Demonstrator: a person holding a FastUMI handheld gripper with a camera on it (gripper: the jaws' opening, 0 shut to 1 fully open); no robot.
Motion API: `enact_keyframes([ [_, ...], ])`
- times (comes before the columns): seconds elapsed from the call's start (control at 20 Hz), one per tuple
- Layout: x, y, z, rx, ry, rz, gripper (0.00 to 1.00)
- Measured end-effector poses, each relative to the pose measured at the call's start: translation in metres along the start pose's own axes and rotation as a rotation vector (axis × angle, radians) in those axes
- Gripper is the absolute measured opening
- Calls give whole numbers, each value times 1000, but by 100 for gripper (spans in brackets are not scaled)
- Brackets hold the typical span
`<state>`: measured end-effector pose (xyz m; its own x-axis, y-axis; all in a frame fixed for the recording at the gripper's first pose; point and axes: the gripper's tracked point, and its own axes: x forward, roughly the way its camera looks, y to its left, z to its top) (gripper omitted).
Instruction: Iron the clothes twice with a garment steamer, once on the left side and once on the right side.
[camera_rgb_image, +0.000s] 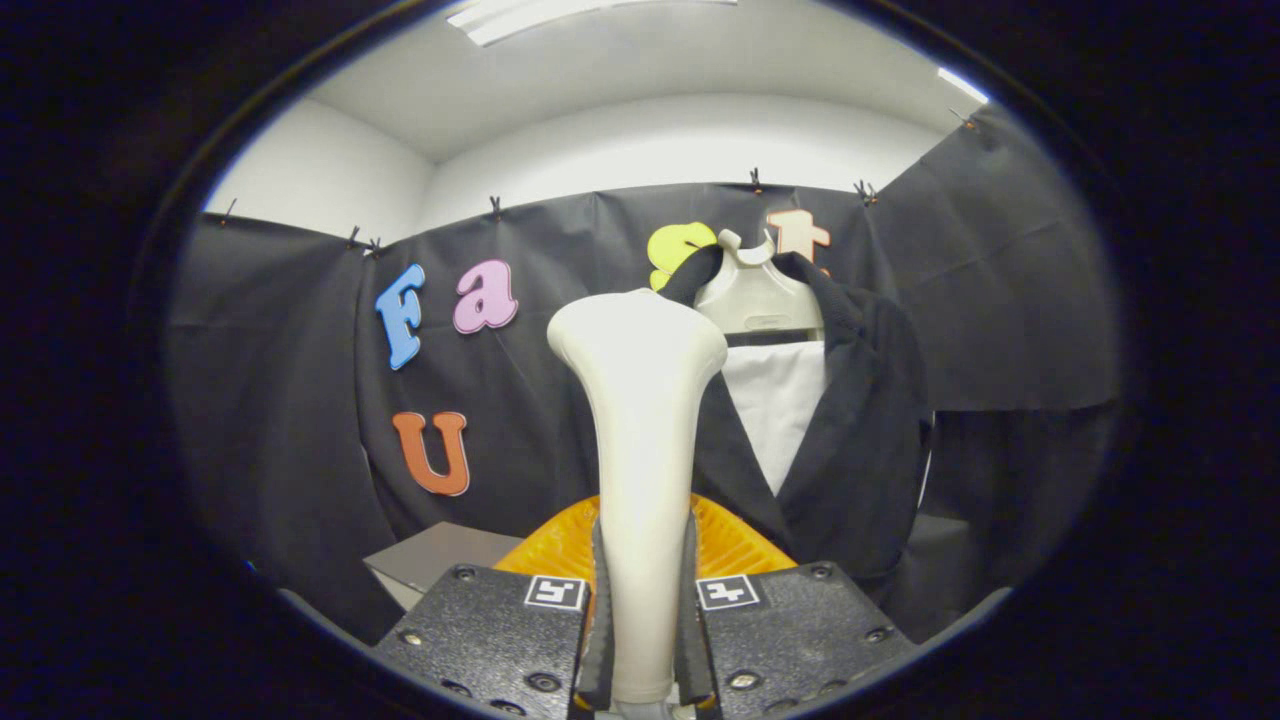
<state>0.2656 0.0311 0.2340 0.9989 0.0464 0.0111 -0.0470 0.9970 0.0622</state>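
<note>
My gripper (640, 620) is shut on the handle of a white garment steamer (640, 400), which stands upright between the fingers with its broad head on top. Beyond the steamer and a little to its right, a dark jacket (860, 440) hangs on a pale hanger (757, 295) with a white panel (778, 410) showing between its lapels. The steamer head is held in front of the jacket's left lapel; I cannot tell whether it touches the cloth.
An orange ribbed object (735, 545) sits just behind the fingers, partly hidden by the steamer. A grey box (440, 560) lies to the left of it. Black cloth walls close in the booth behind and on both sides.
</note>
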Motion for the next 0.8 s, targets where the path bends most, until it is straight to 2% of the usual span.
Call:
enact_keyframes([
  [0.2, 15, -6, -8, -13, 8, 19, 27],
  [0.4, 28, -22, -21, -10, 26, -2, 27],
  [0.8, 28, -40, -64, 2, 104, 3, 27],
])
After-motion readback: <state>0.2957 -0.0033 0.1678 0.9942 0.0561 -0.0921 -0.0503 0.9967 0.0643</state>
